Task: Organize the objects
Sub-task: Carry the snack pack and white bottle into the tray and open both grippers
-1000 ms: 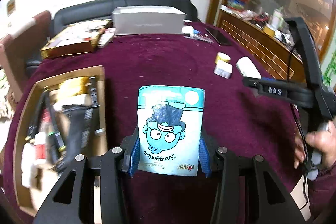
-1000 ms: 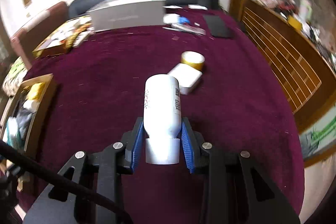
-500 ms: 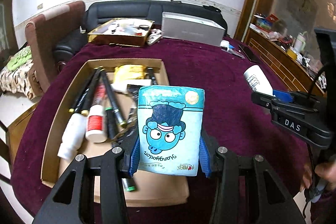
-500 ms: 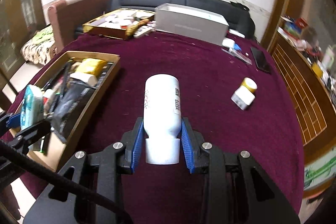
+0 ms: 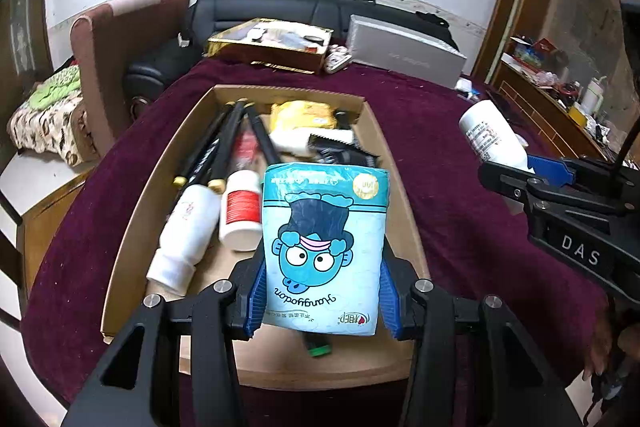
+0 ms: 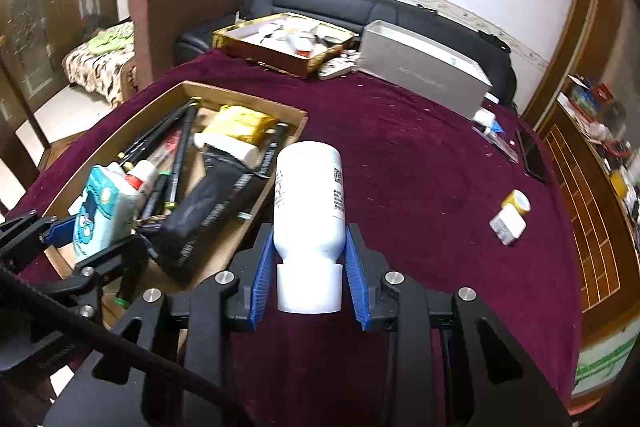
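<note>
Left gripper: jaws pinching the blue tissue pack by its sides, held above the cardboard tray's near end, evidently for release there. Right gripper: jaws clamped on the white bottle, just right of the tray. Beyond the tray, gold box on the surface

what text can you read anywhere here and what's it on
"DAS": on the right gripper body, seen from the left wrist.
"Hangyodon": upside down on the blue packet held by the left gripper.
White bottle: fine print and a code, too small to read.
Grey box: faint lettering, unreadable.
</note>
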`<state>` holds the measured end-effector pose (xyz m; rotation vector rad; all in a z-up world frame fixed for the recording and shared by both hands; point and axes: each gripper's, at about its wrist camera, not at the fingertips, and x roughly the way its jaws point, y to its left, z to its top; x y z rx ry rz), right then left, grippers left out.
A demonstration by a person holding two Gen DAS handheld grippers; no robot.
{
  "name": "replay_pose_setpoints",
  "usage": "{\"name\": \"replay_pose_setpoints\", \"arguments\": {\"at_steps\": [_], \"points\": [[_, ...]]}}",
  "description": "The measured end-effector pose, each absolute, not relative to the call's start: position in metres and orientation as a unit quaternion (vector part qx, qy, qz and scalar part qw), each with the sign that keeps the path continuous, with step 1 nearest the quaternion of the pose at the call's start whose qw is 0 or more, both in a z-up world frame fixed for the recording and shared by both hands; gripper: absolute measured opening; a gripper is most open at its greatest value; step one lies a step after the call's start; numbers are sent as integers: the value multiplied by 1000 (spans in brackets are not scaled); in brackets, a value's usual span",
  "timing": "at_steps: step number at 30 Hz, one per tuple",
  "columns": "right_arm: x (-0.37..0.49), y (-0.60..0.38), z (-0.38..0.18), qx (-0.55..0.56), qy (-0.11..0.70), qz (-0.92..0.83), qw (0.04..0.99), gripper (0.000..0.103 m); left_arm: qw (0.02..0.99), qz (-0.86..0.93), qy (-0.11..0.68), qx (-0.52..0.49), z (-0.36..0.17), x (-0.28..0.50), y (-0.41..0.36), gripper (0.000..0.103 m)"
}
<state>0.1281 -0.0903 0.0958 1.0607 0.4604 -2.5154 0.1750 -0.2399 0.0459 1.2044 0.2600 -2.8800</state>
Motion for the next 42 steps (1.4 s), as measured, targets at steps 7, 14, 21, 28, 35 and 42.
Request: {"name": "replay_pose_setpoints", "arguments": {"at_steps": [7, 14, 21, 28, 35, 42], "points": [[123, -131, 78, 395, 180, -875, 212, 32, 14, -910, 98, 402, 27, 170, -262, 41], [109, -147, 60, 443, 146, -847, 256, 32, 21, -902, 115, 415, 14, 165, -282, 41], [109, -155, 52, 478, 116, -821, 291, 32, 16, -899, 115, 421, 10, 161, -283, 41], [123, -156, 44, 516, 87, -786, 327, 32, 22, -897, 105, 429, 9, 159, -285, 41], [117, -156, 31, 531, 80, -780, 320, 32, 24, -897, 86, 432, 6, 158, -282, 41], [101, -158, 32, 515, 98, -800, 292, 32, 15, -892, 105, 439, 8, 155, -285, 41]]}}
